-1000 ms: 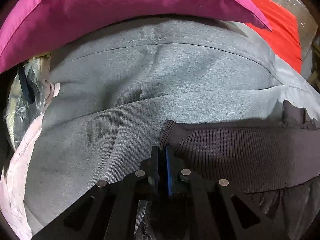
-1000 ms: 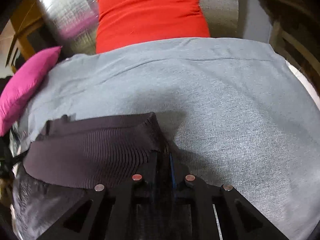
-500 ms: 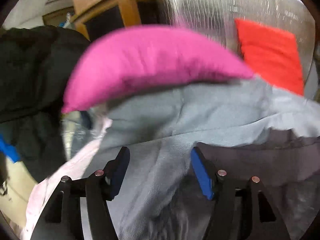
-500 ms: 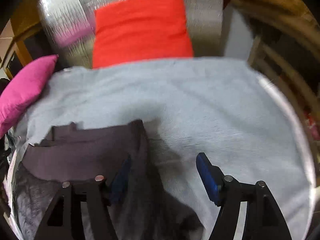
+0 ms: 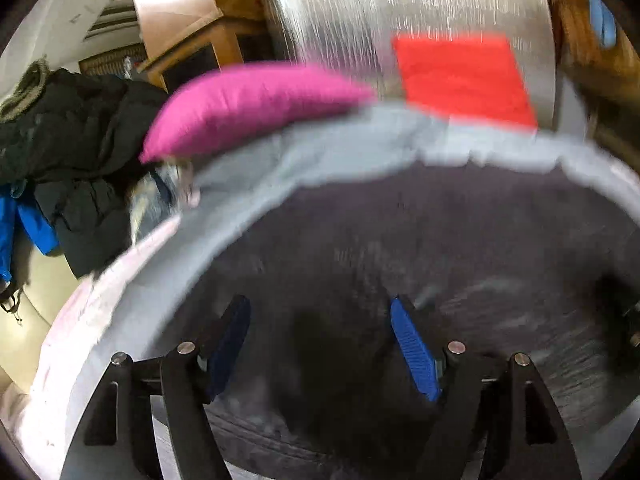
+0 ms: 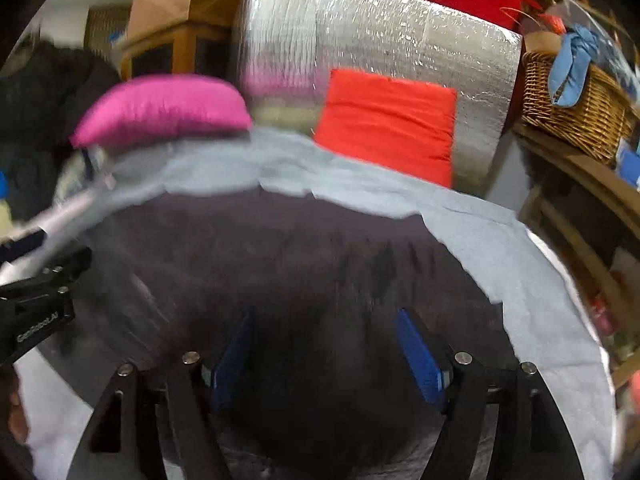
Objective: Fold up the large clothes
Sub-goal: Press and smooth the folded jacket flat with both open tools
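A dark purplish-brown knit garment [image 5: 420, 232] lies spread on a grey sheet [image 5: 320, 148]; the picture is blurred. My left gripper [image 5: 318, 312] hovers over the garment's near part, its jaws opening, with only air between the blue pads. In the right wrist view the same garment [image 6: 280, 248] fills the middle of the grey sheet [image 6: 520, 280]. My right gripper [image 6: 325, 320] hangs above it, jaws also opening, gripping nothing. The left gripper's black body [image 6: 36, 300] shows at the left edge of that view.
A pink pillow [image 5: 248, 104] and a red cushion [image 5: 460, 76] sit at the far end against a silver foil panel [image 5: 360, 8]. A black jacket [image 5: 60, 128] is piled at the left. A wicker basket [image 6: 572, 104] stands on wooden shelving at the right.
Both grippers, shut on the garment's ribbed hem a second ago, have let go, opened wide and pulled back, so much more of the garment and the room is in view.
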